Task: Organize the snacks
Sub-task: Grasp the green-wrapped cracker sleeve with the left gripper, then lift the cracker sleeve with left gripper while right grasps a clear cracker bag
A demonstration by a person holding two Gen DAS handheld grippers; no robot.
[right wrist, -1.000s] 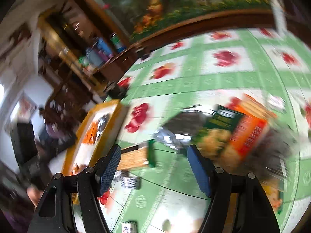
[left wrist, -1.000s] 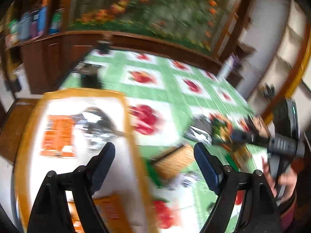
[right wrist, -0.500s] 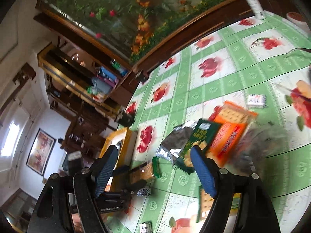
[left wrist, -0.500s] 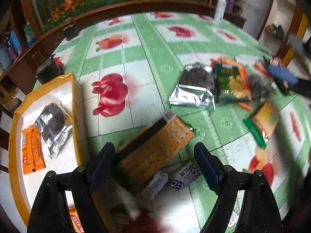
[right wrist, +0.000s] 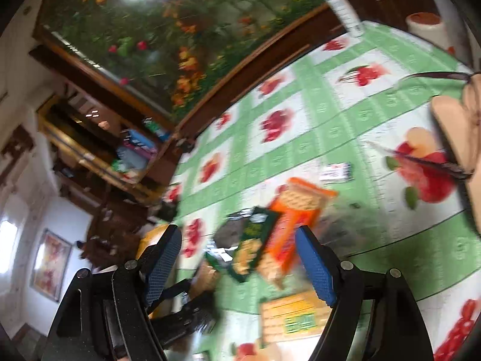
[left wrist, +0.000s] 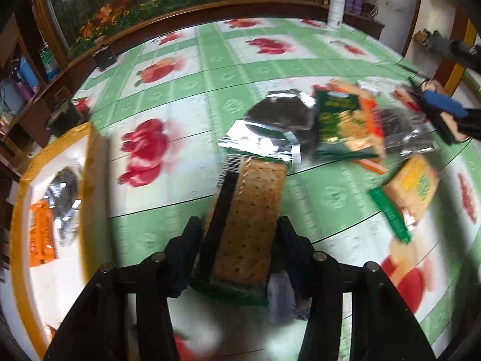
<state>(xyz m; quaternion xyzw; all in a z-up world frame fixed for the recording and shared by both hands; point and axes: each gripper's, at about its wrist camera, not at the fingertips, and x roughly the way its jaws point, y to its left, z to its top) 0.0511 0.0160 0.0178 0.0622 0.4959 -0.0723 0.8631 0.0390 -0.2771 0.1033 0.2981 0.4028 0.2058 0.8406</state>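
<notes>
The left gripper [left wrist: 239,240] has its fingers [left wrist: 189,240] pressed against both long sides of a cracker pack [left wrist: 249,210], which lies on the green fruit-print desk [left wrist: 210,60] just right of the yellow-rimmed tray [left wrist: 18,180]. The tray holds an orange packet [left wrist: 40,237] and a foil pouch [left wrist: 64,186]. The right gripper [right wrist: 240,261] hovers with fingers spread wide and nothing between them, above a pile with a dark green snack bag [right wrist: 252,240] and an orange cracker pack [right wrist: 288,222].

A green-and-white fruit-print cloth [left wrist: 216,69] covers the worktop. Behind it runs a dark wooden ledge [left wrist: 210,12] below a floral mural [right wrist: 168,27]. A lit window [right wrist: 7,233] and framed picture [right wrist: 49,264] mark the white wall.
</notes>
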